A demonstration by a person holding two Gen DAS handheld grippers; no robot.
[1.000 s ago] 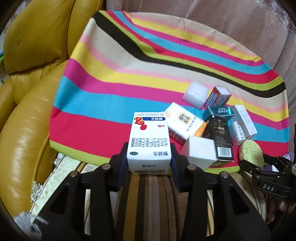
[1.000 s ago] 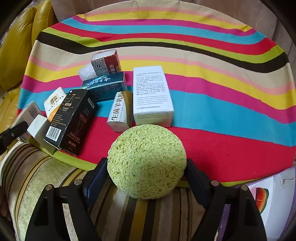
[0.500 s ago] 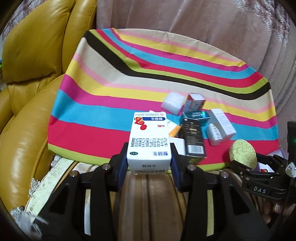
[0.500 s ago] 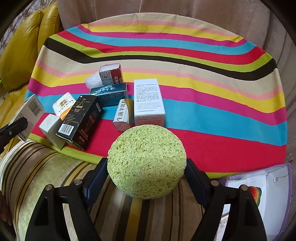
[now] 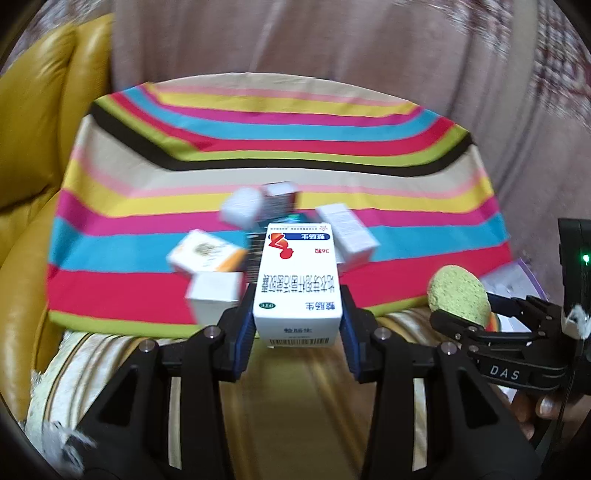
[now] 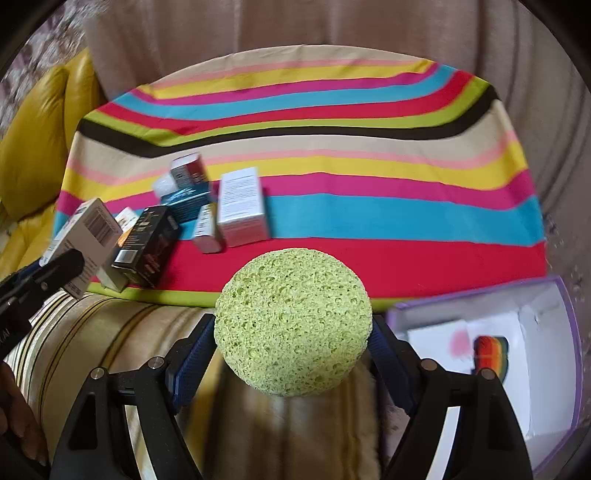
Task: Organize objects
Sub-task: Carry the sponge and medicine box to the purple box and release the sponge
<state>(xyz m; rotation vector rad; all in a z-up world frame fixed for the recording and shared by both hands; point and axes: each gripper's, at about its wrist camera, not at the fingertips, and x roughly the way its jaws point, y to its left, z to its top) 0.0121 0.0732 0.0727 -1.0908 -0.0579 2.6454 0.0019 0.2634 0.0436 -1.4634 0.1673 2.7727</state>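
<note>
The left gripper [image 5: 297,321] is pinching a white box [image 5: 297,284] between its blue pads, which press on the box's two long sides; the box stands up out of the jaws with its barcode end toward the camera and red and blue print on its top face. It hangs in the air over the near edge of the striped cloth [image 5: 273,122].

The right gripper [image 6: 293,354] is clamped on a green sponge [image 6: 293,325], round and full of holes, with a pad pressing on either side of it. The sponge is also off the cloth, above its near edge. In the left view the same sponge [image 5: 458,291] shows at the right, a hand [image 5: 543,406] just visible under that gripper.

On the cloth a cluster of small boxes [image 6: 192,218] lies toward its near left part (blurred, so the print cannot be read). Within it a black box [image 6: 147,245] lies at the near edge, a tall white box [image 6: 242,206] on the cluster's right side, and a teal box [image 6: 184,201] between them, farther back.

Off the cloth's near right corner sits an open purple-rimmed box [image 6: 569,354] with white paper inside. A yellow sofa [image 6: 33,147] stands off the cloth's left side, and a curtain [image 6: 295,26] hangs behind its far edge.
</note>
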